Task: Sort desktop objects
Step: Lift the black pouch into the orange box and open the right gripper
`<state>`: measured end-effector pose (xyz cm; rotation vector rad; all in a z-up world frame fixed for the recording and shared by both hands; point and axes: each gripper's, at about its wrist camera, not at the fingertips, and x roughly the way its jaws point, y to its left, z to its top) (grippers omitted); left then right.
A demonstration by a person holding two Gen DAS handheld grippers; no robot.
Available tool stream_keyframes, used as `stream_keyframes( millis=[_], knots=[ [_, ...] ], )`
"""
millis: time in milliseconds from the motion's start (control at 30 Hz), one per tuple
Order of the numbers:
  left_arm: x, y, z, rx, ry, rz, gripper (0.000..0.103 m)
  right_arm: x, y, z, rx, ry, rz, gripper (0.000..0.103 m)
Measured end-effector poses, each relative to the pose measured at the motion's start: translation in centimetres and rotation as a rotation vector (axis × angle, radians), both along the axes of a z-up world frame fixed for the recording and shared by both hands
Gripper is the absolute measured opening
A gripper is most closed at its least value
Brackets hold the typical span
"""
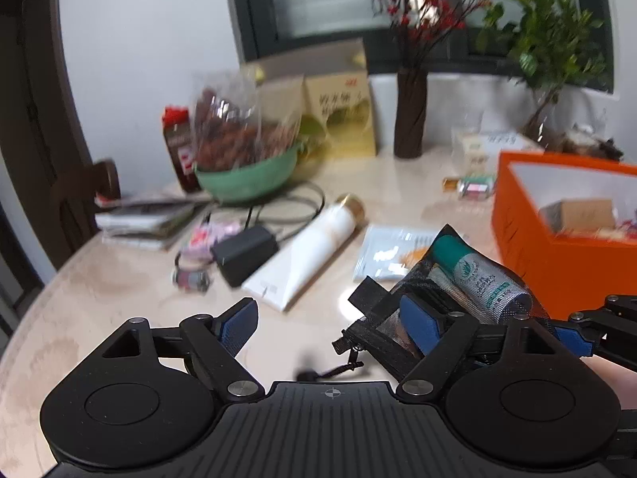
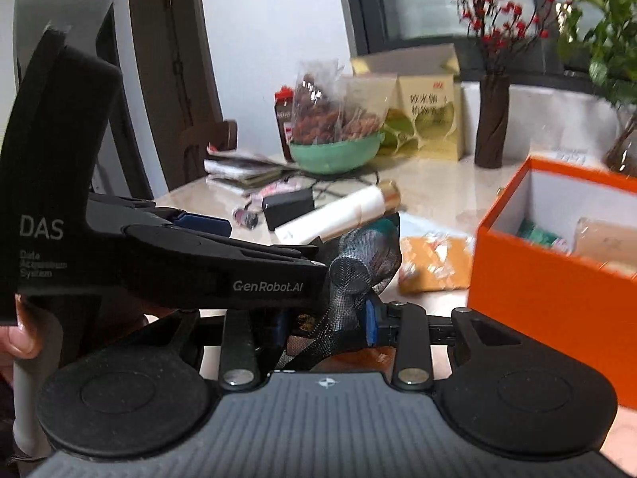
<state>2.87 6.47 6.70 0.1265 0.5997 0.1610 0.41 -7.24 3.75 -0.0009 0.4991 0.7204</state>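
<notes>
a black mesh pouch (image 1: 450,290) with tubes inside is shown raised above the surface (image 1: 119,279), just beside the orange box (image 1: 557,271). the right hand-held gripper (image 2: 330,318) is seen clamped on the pouch's lower mesh, its blue pads pressed in from both sides. the left hand-held gripper (image 1: 330,318) is shown with its jaws apart and nothing pinched between them; only its right-side finger lies against the pouch, which sits toward that side of the gap rather than centred. in the right wrist view, the left tool is seen crossing just above the right one, with the pouch between them.

the step in hand is judged to be the transfer of the pouch into the orange box, where a few items are already seen. for this to be done well, the pouch should be carried over the near wall before release, so that the heavy green-capped tube (image 1: 477,275) is not caught on the rim. the soft mesh is expected to sag, so a firm pinch is advised. the open left tool should be drawn clear first.

a white tube (image 1: 306,255), a black adapter (image 1: 243,253) and a flat packet (image 1: 394,253) are left lying on the surface, well apart from both tools.
</notes>
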Motion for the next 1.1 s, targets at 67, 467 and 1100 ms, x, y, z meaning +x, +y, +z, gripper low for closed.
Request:
stream_keyframes(
  millis=[67,467,1100],
  knots=[
    [0.0,-0.7,1.0,0.001,-0.018,-0.014,0.088,-0.3,-0.5,0.8,0.006,-0.02,-0.013,0.04],
    [0.9,-8.8,7.6,0.021,-0.139,-0.144,0.088,-1.0,-7.1,6.3,0.07,-0.128,-0.171,0.04],
    [8.3,-20.4,5.4,0.032,-0.078,-0.305,0.092,4.3,-17.3,5.2,0.027,-0.094,-0.356,0.04]
  ],
)
